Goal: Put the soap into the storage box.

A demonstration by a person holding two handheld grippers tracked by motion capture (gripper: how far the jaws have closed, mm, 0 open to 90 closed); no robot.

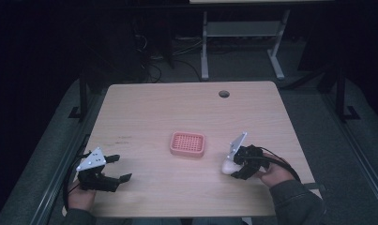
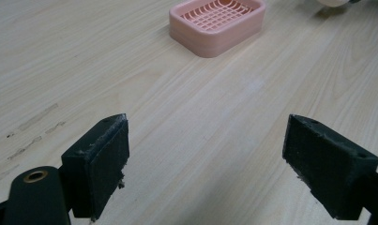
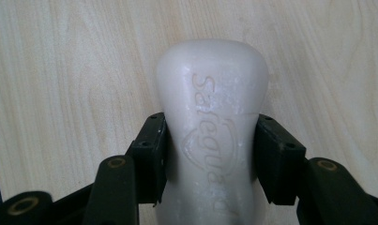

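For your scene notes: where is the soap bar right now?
The soap is clamped in the right gripper at the table's right side, just right of the pink dish.

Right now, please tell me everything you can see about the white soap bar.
The soap bar is white and waxy-looking, with rounded corners, a narrowed waist and a raised brand name on its upper face. The right gripper is shut on it, one black pad against each side of the waist. Its free end points away from the gripper, above the wooden table, right of the pink soap dish.
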